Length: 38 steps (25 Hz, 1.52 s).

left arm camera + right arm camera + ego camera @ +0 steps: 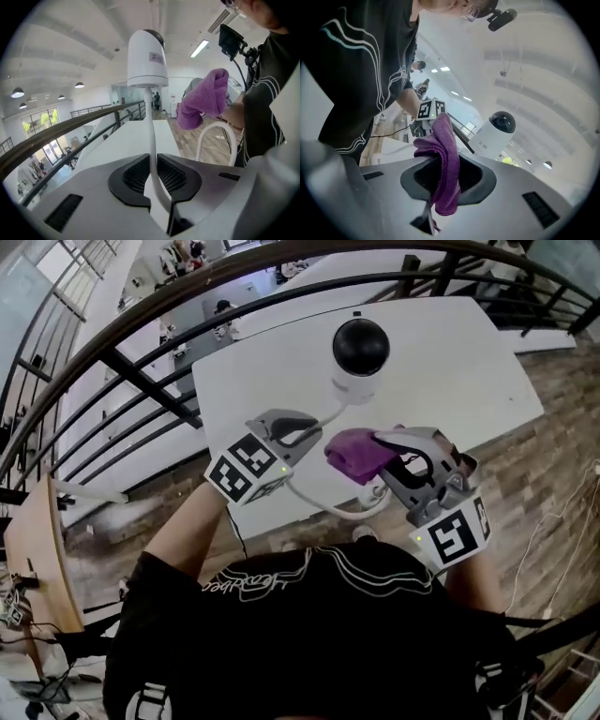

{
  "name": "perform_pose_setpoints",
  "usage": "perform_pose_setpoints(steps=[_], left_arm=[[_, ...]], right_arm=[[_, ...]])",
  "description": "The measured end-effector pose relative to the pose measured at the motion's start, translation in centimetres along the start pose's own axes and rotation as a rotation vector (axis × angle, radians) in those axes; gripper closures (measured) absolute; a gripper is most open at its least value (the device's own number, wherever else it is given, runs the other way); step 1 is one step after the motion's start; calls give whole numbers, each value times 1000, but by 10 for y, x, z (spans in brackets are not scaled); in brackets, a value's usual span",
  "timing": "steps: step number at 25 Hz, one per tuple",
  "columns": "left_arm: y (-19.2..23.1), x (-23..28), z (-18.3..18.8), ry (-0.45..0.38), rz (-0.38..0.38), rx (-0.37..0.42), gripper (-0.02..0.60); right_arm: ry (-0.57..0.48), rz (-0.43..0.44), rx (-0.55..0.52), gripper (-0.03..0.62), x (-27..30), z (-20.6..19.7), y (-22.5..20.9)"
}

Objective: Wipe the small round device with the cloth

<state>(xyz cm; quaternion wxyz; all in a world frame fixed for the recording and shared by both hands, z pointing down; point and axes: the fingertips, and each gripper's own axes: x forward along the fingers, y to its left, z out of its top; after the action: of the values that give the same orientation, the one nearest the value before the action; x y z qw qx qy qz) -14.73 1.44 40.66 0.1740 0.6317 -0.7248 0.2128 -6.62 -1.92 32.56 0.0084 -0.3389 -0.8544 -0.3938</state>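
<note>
There is one small round device, a white-bodied dome camera with a black dome, one purple cloth, one white cable, one white table and two grippers. The device shows over the far middle of the table, dome upward. In the left gripper view its flat underside sits above the line of the tabletop, with the cable running straight up into it from below, so it looks raised on the cable rather than standing on the surface. The left gripper is held low at the near edge of the table, pointing toward the device, marker cube toward the person. Its jaws are closed on the white cable, which passes between the pads and loops away to the right. The right gripper is angled inward from the person's right, jaws pointing left toward the other gripper. Its jaws are clamped on the purple cloth, which bunches above the pads and hangs in a fold below them. The cloth is near the device, just below and in front of it in the head view, but apart from it; the device is seen beyond the cloth from the right gripper view.
</note>
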Motion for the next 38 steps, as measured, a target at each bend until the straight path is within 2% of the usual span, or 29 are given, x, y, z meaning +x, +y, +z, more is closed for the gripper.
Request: perform_pose_setpoints(steps=[5, 9, 16, 20, 22, 26, 30, 35, 38], left_arm=[[1, 3, 4, -40, -100, -41, 525], [0, -1, 8, -47, -136, -62, 525], [-3, -2, 10, -50, -142, -73, 525], [-6, -1, 8, -74, -168, -95, 525], [-6, -2, 8, -84, -189, -102, 525], [-6, -3, 10, -97, -245, -113, 523], [-6, 2, 5, -109, -303, -125, 520], [1, 0, 2, -126, -404, -180, 518], [5, 1, -3, -121, -438, -152, 518]], right_arm=[[138, -147, 49, 526, -2, 16, 6], [184, -190, 24, 526, -11, 28, 10], [207, -243, -5, 526, -21, 32, -2], [175, -272, 55, 526, -20, 40, -7], [193, -301, 48, 526, -17, 45, -11], [281, -398, 23, 526, -11, 52, -18], [351, -548, -26, 526, -9, 60, -26], [361, -679, -98, 526, 8, 102, -51], [398, -755, -192, 526, 19, 121, -68]])
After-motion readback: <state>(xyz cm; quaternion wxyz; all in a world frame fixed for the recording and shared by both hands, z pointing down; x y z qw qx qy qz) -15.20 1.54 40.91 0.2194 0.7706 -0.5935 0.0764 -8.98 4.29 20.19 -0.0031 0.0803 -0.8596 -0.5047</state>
